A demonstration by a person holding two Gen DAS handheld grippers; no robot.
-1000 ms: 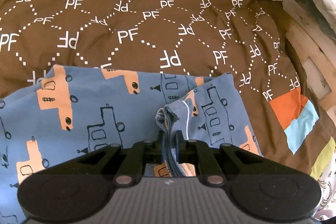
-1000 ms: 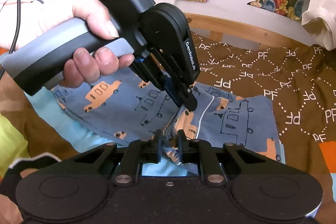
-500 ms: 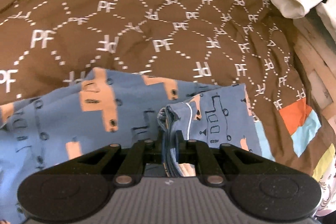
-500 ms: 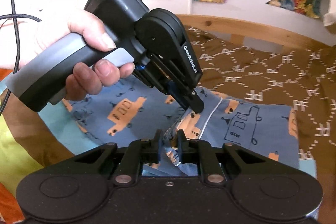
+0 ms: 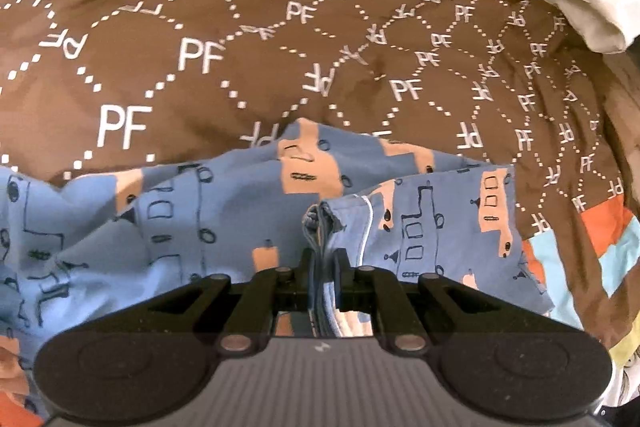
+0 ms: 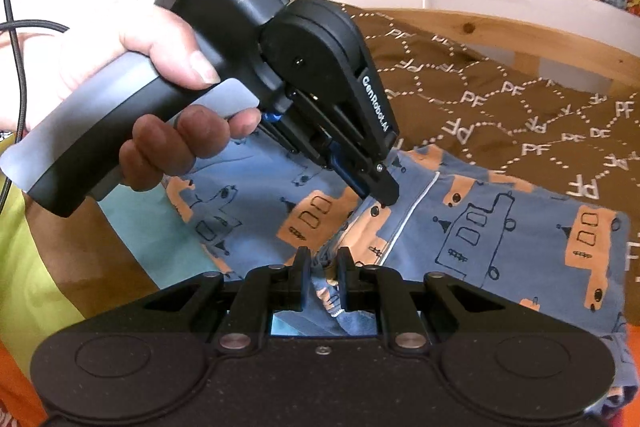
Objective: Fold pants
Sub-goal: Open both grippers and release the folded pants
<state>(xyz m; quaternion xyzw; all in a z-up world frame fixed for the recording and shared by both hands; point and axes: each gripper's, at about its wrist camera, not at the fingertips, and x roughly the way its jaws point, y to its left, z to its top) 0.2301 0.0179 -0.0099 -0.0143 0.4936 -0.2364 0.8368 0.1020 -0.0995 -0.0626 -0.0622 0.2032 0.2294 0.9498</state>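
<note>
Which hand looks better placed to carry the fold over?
Neither alone, probably: left gripper and right gripper both pinch adjacent edges of the blue truck-print cotton pants, so they should move together.

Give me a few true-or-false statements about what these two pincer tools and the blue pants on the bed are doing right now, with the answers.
1. The left gripper is shut on a bunched edge of the blue pants. True.
2. The right gripper hangs open with nothing between its fingers. False: its fingers are closed on a fold of the pants.
3. The pants lie on a brown bedspread printed with the letters PF. True.
4. The pants are plain blue with no pattern. False: they carry orange and outlined vehicle prints.
5. In the right wrist view, a hand holds the left gripper by its handle. True.
</note>
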